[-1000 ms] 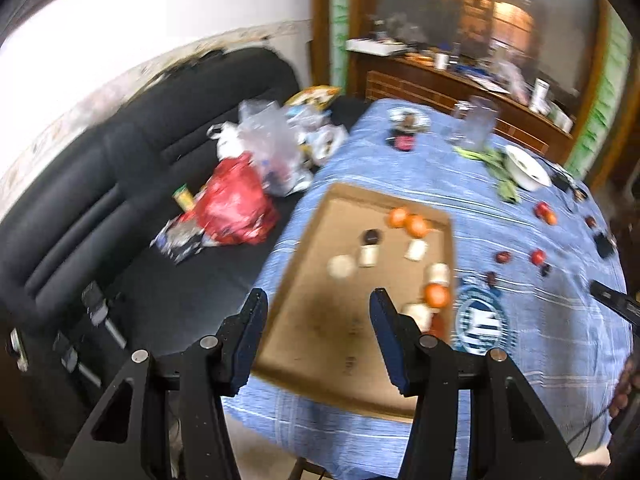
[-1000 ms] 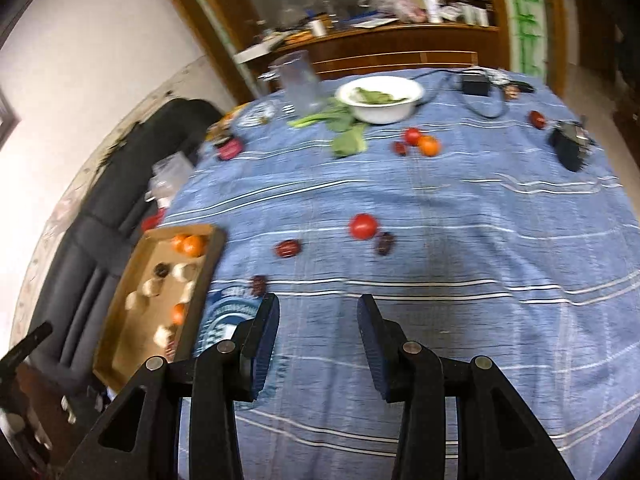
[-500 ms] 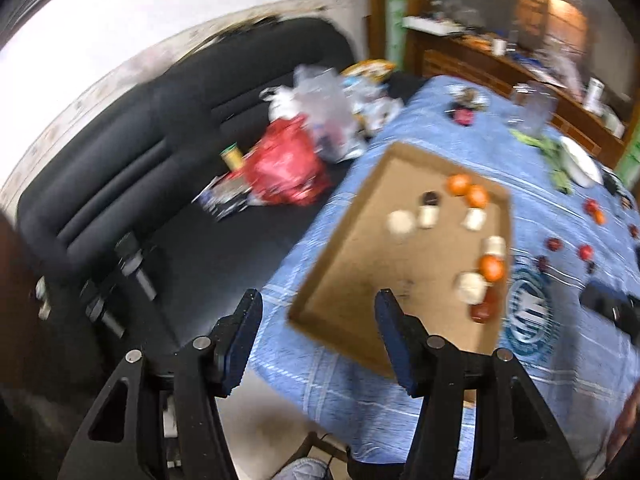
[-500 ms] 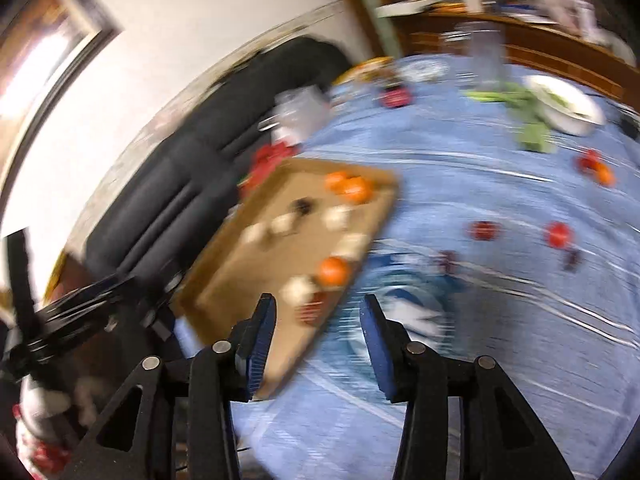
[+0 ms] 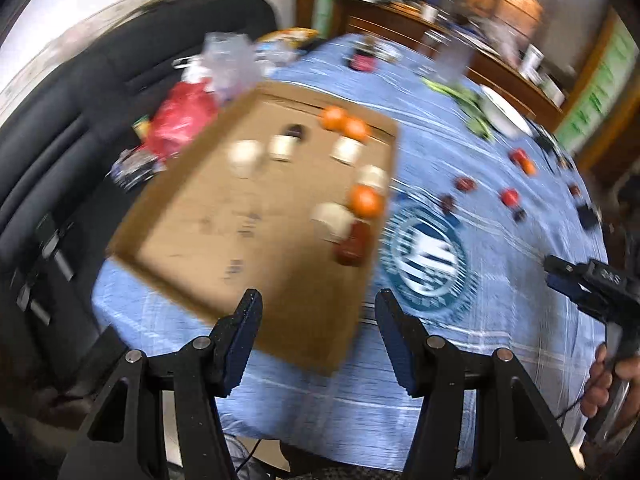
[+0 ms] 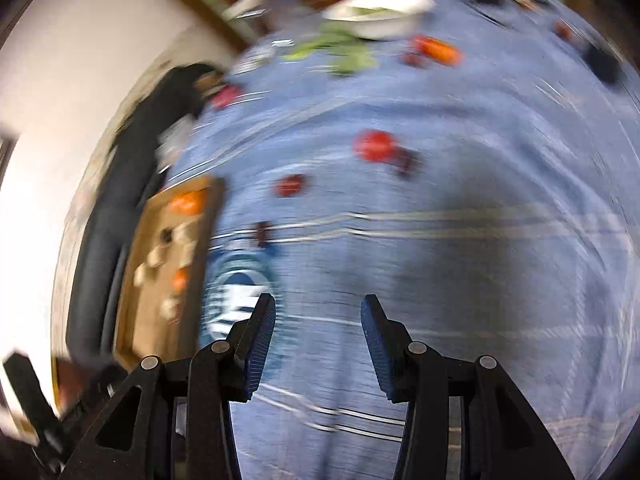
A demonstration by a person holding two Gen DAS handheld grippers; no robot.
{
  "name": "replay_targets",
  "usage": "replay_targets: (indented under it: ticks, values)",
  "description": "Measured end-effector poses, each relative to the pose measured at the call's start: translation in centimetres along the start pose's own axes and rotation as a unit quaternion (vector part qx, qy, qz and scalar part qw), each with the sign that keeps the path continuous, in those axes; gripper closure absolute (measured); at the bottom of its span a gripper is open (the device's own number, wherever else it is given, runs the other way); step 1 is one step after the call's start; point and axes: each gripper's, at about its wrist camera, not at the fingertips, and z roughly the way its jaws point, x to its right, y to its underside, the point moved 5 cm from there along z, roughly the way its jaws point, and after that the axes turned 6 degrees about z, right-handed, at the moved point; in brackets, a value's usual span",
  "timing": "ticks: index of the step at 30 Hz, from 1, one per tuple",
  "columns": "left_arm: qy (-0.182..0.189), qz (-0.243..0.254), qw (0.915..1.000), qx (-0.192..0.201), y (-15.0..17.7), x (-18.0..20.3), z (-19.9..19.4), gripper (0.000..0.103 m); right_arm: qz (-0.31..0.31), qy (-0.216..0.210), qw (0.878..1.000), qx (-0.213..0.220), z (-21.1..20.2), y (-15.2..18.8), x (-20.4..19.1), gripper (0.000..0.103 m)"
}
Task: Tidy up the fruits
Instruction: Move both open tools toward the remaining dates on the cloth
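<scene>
Two grippers, both empty. Left gripper [image 5: 318, 328], jaws spread wide, poised over near edge of cardboard tray [image 5: 200, 240] on blue-clothed counter [image 5: 500, 340]. Inside tray: three oranges, one at right side [image 5: 365, 201], several pale round pieces, one dark red fruit [image 5: 354, 242] beside right wall. Rightward across bare cloth: small dark red fruits [image 6: 291, 185] scattered loose, well apart, then bright red tomato [image 6: 376, 145] just beside darker fruit. Farther back, white bowl [image 6: 380, 14] with greens. Right gripper [image 6: 318, 330], jaws likewise apart, above cloth near printed round emblem [image 6: 236, 300]. Much motion blur in right wrist view.

Judged light, round, smooth-skinned, likely to roll; tomato probably soft, easily bruised. Best taken across widest middle, pads on opposite sides, with gentle squeeze only.
</scene>
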Motion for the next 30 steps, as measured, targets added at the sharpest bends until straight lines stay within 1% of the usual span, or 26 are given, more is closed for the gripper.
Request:
replay_targets:
  ticks: [2,6,10,15,18,23,30]
  values:
    - [0.004,0.019,0.9998,0.000,-0.4,1.5,0.1,0.045,0.006,0.010,1.000,-0.001,-0.1,0.1,1.0,0.055]
    - [0.002,0.033,0.9994,0.008,-1.2,3.1,-0.6,0.045,0.005,0.013,1.000,-0.012,0.8,0.4,1.6,0.055]
    - [-0.012,0.037,0.9991,0.016,-0.9,3.2,-1.6,0.045,-0.010,0.002,1.000,-0.011,1.0,-0.2,0.5,0.055]
    - [-0.030,0.029,0.9989,0.019,-0.7,2.8,-2.4,0.045,-0.036,-0.009,0.999,-0.010,1.1,0.0,-0.9,0.053]
    - [-0.035,0.030,0.9988,0.018,-0.6,2.8,-2.5,0.045,-0.035,-0.011,0.999,-0.018,1.5,0.3,-0.8,0.053]
    - [-0.030,0.040,0.9987,0.011,-0.9,3.4,-1.7,0.045,-0.029,-0.005,0.999,-0.022,2.1,0.4,-0.2,0.053]
    - [-0.011,0.052,0.9986,0.000,-2.0,4.3,-0.2,0.045,-0.013,0.013,1.000,-0.023,2.7,0.1,1.2,0.053]
